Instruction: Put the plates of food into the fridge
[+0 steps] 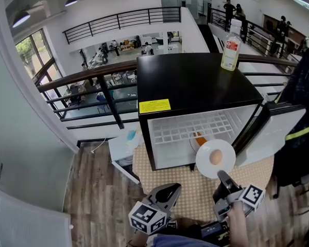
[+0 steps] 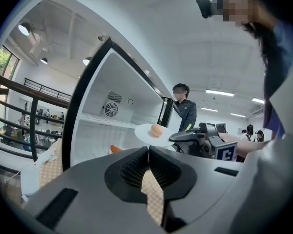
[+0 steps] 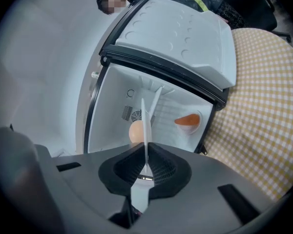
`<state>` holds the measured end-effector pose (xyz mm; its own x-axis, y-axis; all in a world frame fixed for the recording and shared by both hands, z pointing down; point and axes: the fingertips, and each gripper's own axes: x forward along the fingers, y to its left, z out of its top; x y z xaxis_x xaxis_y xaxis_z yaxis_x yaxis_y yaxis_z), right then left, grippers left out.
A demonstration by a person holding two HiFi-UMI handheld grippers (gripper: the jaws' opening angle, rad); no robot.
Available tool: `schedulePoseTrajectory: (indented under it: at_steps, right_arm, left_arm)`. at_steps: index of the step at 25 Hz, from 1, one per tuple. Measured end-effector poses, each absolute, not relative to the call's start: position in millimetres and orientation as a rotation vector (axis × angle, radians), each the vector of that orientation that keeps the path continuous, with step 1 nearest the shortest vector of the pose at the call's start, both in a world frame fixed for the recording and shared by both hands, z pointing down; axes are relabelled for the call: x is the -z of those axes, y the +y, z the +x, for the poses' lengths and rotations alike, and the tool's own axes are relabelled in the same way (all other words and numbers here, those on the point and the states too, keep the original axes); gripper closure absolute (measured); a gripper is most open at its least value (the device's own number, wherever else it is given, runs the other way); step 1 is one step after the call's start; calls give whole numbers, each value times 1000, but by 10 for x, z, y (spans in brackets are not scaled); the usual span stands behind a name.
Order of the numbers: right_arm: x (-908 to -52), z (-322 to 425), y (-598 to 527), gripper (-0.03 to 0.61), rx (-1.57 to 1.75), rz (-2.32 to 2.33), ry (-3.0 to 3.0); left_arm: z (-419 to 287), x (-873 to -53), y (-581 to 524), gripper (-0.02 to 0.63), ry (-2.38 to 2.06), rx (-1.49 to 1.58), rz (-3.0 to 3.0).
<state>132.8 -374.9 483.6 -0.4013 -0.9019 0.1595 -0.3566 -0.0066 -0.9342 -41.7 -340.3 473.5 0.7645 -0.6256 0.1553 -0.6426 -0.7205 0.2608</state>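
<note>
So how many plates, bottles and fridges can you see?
Plates: 2, the held plate and the plate inside
Bottle: 1
Fridge: 1
Total: 4

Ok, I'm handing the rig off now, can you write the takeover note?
Left gripper: shut, empty, low in front of the fridge.
Right gripper: shut on the rim of the white plate with a round food item, held at the fridge opening.
Done: door open, one plate of orange food already inside.
Left: slide this plate in, release, likely close the door.
</note>
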Motion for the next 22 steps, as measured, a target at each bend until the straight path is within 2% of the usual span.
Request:
schedulePoseTrajectory:
  at_steps: [22]
  right_arm:
    - [-4666, 1295, -5322, 551, 1516, -1223, 1880]
  left_arm:
    - [-62, -4647, -3730, 596, -1130, -37, 2581]
